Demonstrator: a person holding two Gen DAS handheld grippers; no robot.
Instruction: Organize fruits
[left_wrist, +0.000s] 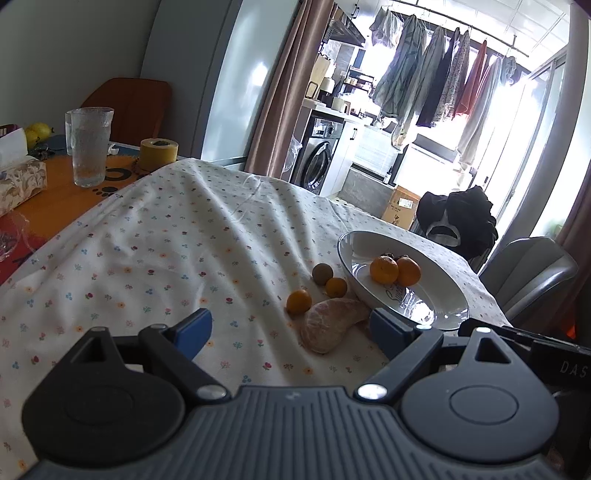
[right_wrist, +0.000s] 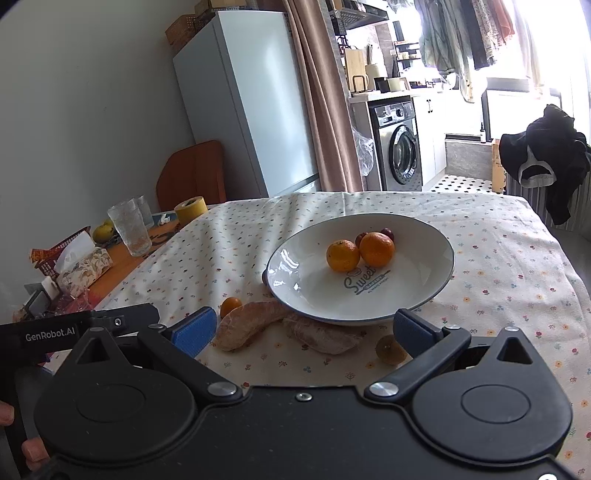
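Both claws are spread wide and empty: left gripper (left_wrist: 290, 330), right gripper (right_wrist: 304, 332). Two oranges (right_wrist: 360, 251) sit in the white plate (right_wrist: 424, 273), while peeled pomelo segments (right_wrist: 251, 328) and small kumquats (left_wrist: 299, 301) lie on the floral tablecloth (left_wrist: 166, 240) just beside it.

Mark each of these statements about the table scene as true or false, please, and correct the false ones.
1. Two oranges lie in the white plate. True.
2. The left gripper holds a peeled fruit segment. False: its jaws stand open, and the peeled segment lies on the tablecloth between them.
3. The plate is empty. False: it holds the oranges and some small dark red fruits.
4. The right gripper is open. True.
5. A yellow tape roll stands near a drinking glass. True.
6. All small fruits are already in the plate. False: some small round fruits lie on the cloth beside it.
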